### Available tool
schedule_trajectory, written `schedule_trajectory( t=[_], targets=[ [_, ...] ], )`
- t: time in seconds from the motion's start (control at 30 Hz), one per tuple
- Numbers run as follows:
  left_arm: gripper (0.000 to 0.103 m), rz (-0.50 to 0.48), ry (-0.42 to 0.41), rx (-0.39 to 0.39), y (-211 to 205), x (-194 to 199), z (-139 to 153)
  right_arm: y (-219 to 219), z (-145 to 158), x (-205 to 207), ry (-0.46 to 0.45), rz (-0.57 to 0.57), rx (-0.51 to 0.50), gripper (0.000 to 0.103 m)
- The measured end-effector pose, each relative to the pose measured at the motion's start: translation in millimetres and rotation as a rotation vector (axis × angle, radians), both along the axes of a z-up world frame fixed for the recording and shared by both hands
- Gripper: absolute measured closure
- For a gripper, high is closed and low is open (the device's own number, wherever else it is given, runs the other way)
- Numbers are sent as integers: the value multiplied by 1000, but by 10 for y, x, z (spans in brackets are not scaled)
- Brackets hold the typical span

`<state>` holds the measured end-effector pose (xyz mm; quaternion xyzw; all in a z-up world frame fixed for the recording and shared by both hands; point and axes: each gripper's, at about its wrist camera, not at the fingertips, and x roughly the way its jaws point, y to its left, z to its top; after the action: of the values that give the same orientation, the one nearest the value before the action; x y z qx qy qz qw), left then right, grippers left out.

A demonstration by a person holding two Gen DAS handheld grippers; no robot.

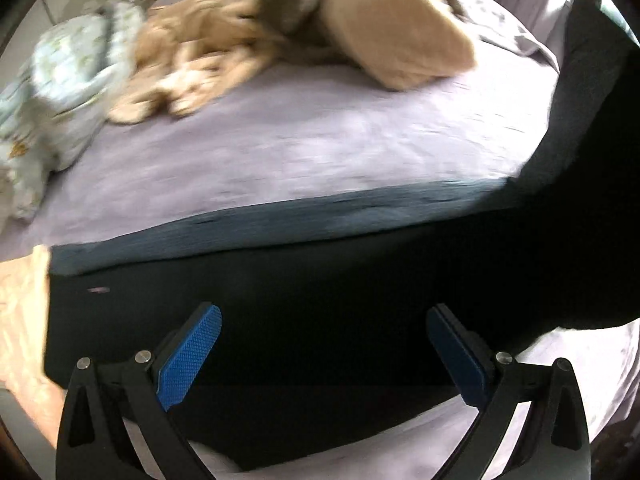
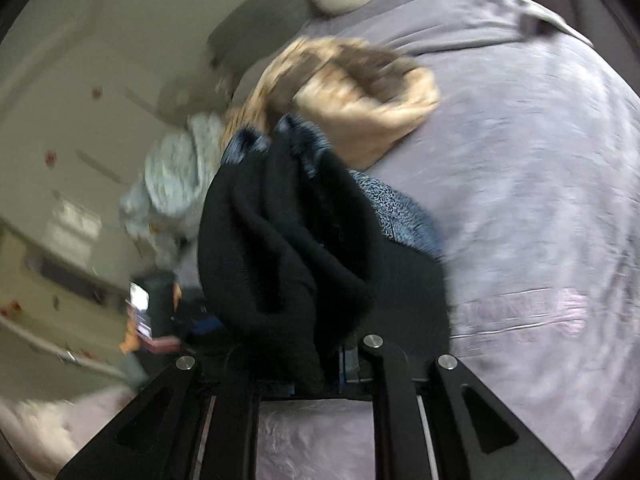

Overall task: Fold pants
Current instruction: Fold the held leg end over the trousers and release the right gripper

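Black pants (image 1: pixel 304 320) spread flat across the lilac bed (image 1: pixel 300 152), blue-grey lining showing along the far edge, well short of the tan blanket (image 1: pixel 248 40). Left tool (image 1: pixel 323 354) gaping wide above the pants, gripping nothing. Right tool (image 2: pixel 316 364) clamped on a bunched end of the pants (image 2: pixel 296 248), lifted off the bed. Likely risks: thick wad slipping free mid-fold, or landing skewed across the flat part, owing to the uneven, bulky grab.

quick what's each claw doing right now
left claw: open, holding nothing, above the black pants
right claw: closed on bunched black pants
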<state>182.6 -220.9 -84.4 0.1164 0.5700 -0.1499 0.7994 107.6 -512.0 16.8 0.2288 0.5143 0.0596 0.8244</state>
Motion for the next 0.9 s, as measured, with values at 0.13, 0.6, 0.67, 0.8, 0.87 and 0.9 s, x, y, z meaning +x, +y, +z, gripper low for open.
schedule_trajectory(
  t=[0.13, 0.6, 0.67, 0.8, 0.87, 0.9],
  targets=[
    [0, 59, -5, 51, 694, 39, -34, 828, -624, 198, 123, 64, -95, 83],
    [0, 141, 67, -57, 1579, 96, -101, 2000, -626, -34, 148, 336, -315, 44],
    [0, 95, 78, -98, 1416, 80, -78, 1478, -669, -27, 202, 144, -82, 44],
    [22, -7, 135, -192, 984, 49, -91, 541, -1068, -339, 320, -229, 322, 44],
    [23, -45, 190, -208, 732, 37, -189, 316, -1237, -466, 325, -308, 401, 44],
    [23, -61, 210, -218, 611, 28, -249, 267, -1308, -477, 333, -332, 412, 44]
  ],
)
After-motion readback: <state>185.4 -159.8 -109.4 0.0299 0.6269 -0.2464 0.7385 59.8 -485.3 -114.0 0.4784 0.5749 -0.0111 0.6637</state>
